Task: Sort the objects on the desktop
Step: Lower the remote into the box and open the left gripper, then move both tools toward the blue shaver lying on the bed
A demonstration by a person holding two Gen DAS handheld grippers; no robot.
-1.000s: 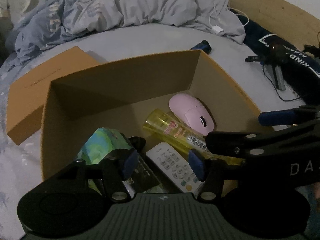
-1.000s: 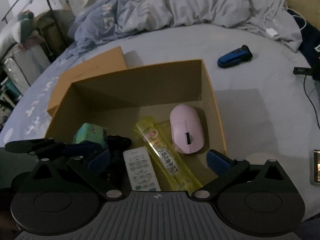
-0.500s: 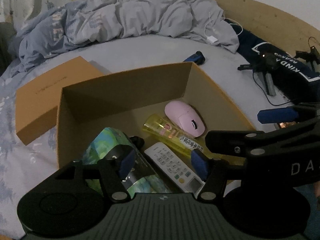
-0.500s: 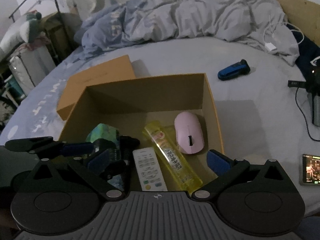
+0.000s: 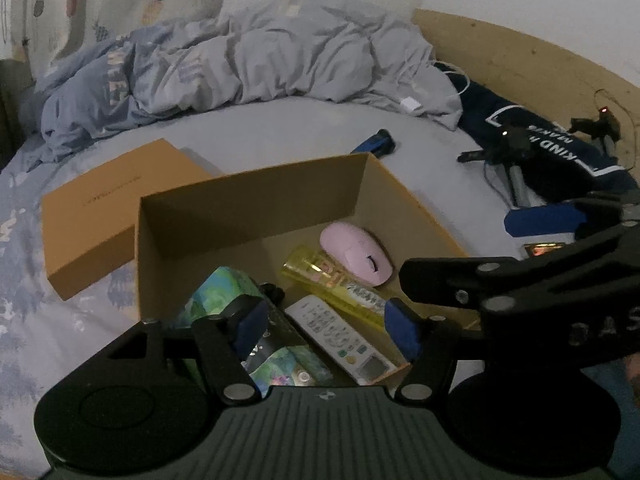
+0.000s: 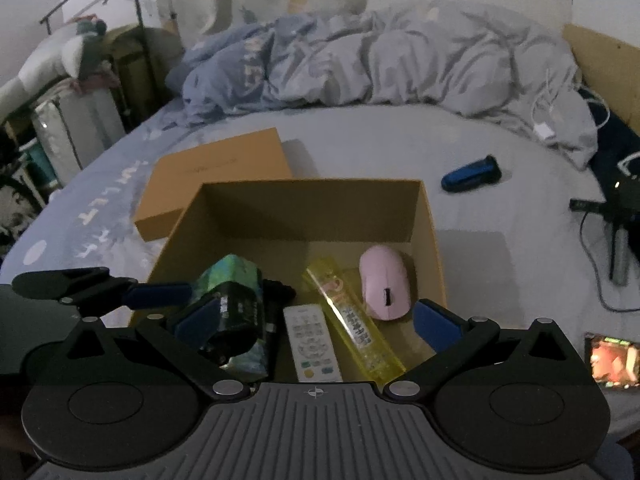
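Both tongs hang spread wide and empty above the cardboard box [image 6: 424, 216]: left tongs [image 5: 326, 326] over the remote control [image 5: 340, 334], right tongs [image 6: 316, 324] over the yellow case [image 6: 352, 320].

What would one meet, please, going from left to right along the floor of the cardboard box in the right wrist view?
Green packet → white remote control → yellow tube → pink mouse.

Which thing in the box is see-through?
The yellow tube, lying between the white remote and the pink mouse. Those two are solid-coloured; only the tube lets light through.
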